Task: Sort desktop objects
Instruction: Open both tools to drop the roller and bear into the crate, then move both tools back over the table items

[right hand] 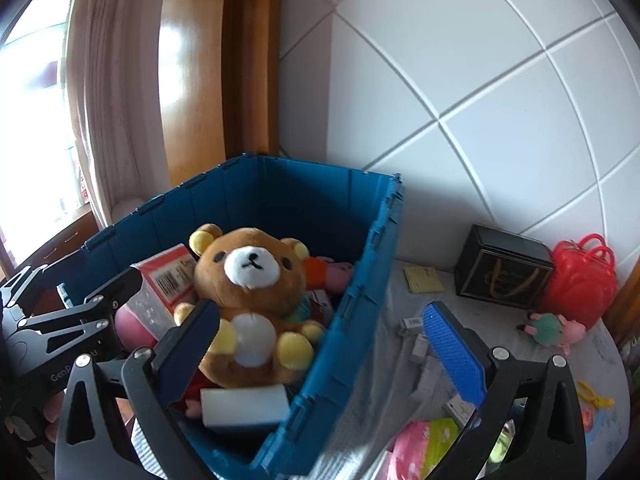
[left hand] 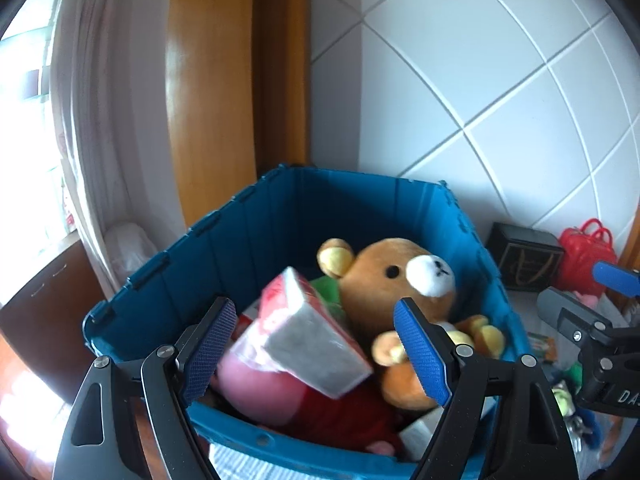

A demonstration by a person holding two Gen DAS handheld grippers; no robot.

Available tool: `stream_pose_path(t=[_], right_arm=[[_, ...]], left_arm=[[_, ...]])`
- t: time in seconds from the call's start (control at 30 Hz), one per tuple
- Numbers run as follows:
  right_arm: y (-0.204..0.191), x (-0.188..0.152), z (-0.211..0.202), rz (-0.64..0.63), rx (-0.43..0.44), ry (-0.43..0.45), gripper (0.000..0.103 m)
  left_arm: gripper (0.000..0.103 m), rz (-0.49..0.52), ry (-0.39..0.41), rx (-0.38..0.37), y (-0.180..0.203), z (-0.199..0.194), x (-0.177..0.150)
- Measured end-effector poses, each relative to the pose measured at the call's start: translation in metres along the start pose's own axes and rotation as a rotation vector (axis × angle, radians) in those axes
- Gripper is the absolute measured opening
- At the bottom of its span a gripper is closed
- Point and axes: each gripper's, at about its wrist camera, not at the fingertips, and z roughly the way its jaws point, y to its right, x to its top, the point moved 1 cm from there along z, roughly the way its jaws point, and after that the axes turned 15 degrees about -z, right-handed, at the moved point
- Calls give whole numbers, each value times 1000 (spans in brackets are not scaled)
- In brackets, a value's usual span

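Nearest the lens, the left gripper (left hand: 316, 354) stands with its jaws wide apart, nothing pressed between the blue pads. A red-and-white packet (left hand: 312, 340) lies blurred in the gap, over the blue crate (left hand: 248, 232); whether it touches anything below cannot be told. The right gripper (right hand: 320, 354) is likewise spread wide and holds nothing, its left finger over the crate, its right finger over the counter (right hand: 500, 320).

Inside the crate: a brown teddy bear (right hand: 252, 292) sits on top, a white block (right hand: 244, 406) just in front of it, a red barcoded box (right hand: 168, 276) at its side, and a pink soft toy (left hand: 256, 380) below, mostly hidden. The deeper contents are hard to make out.

The counter carries a pale cloth. On it, right of the crate, stand a black gift box (right hand: 504, 268) and a red handbag (right hand: 580, 276), touching; a small pig plush (right hand: 554, 330) lies in front. Small packets near the right finger are blurred and cut off by the frame.

Behind: white tiled wall (right hand: 480, 100), wooden door frame (right hand: 248, 80), pale curtain (right hand: 104, 100) beside a bright window.
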Motion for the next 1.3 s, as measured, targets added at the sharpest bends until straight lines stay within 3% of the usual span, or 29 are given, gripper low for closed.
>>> stream_pose_path(t=[0.2,0.53,0.8,1.03,1.3], right_arm=[[33,-37,-32,26,-72,-17,103],[136,-132,-88,118,-149,-61,103],[222,-248,-123,197,-180,-179,103],[277,-357,-120,341,-192,-350,103],[267,-392,-81,368,-135,-441,103]], left_arm=[[82,28,-3,-77,48,-28,-21],[83,105,-38,-178,164,-74,-82],[83,148,-199,-177,253,-76,-175],[83,239,-344,-108,279,-52,-253],[83,311,-428,-68,270,-8,-296]])
